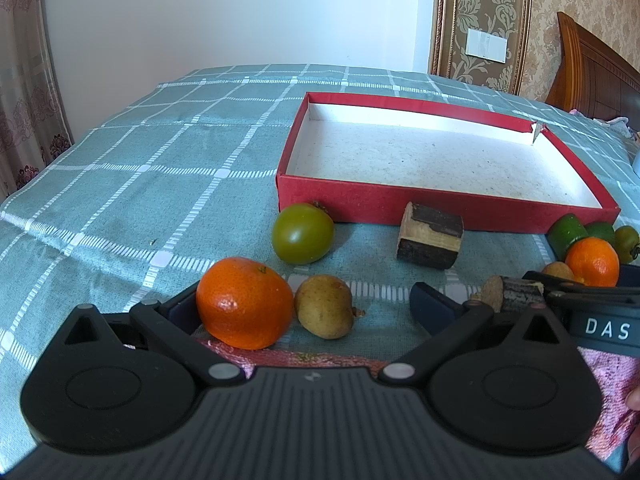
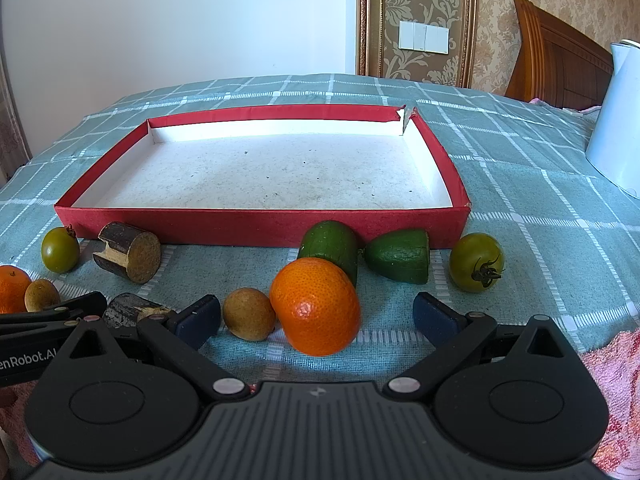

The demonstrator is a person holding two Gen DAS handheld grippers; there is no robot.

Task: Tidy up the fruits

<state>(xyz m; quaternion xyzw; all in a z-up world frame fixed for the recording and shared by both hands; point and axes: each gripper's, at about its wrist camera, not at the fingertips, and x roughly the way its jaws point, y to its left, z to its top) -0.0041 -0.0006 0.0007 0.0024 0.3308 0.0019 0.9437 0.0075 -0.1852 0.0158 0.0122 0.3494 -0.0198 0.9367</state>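
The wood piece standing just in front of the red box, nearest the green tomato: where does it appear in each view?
Left wrist view: the wood piece sits centre-right, before the red box, right of the green tomato.
Right wrist view: it is at the left, before the box's front left corner.
Shared landmark: the box's torn far corner.

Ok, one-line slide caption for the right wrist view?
Open right tool straddles an orange and a longan before the empty red box.
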